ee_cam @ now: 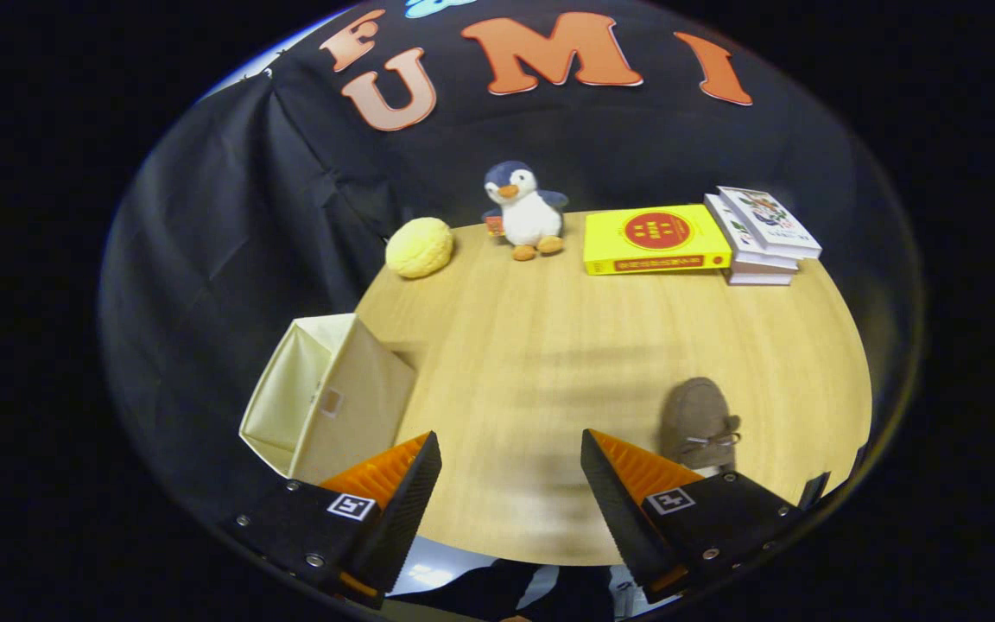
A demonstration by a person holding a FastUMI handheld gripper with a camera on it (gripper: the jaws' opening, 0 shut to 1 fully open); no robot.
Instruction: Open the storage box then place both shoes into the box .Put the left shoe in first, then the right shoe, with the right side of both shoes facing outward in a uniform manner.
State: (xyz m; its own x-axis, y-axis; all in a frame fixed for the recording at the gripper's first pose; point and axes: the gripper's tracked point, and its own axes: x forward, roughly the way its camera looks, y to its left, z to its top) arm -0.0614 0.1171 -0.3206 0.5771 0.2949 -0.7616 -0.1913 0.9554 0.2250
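Observation:
A cream fabric storage box (333, 397) stands on the wooden table (549, 363), just ahead of my left finger; its open side faces left, away from the table's middle. A brown suede shoe (698, 419) with a lace bow lies just beyond my right finger, toe pointing away from me, its heel hidden behind that finger. My gripper (510, 479) hangs open above the near edge of the table with nothing between its fingers.
At the table's far side sit a yellow plush ball (419, 247), a penguin plush toy (523, 212), a yellow book (655, 239) and a stack of white books (761, 235). Black cloth walls the booth behind and to the left.

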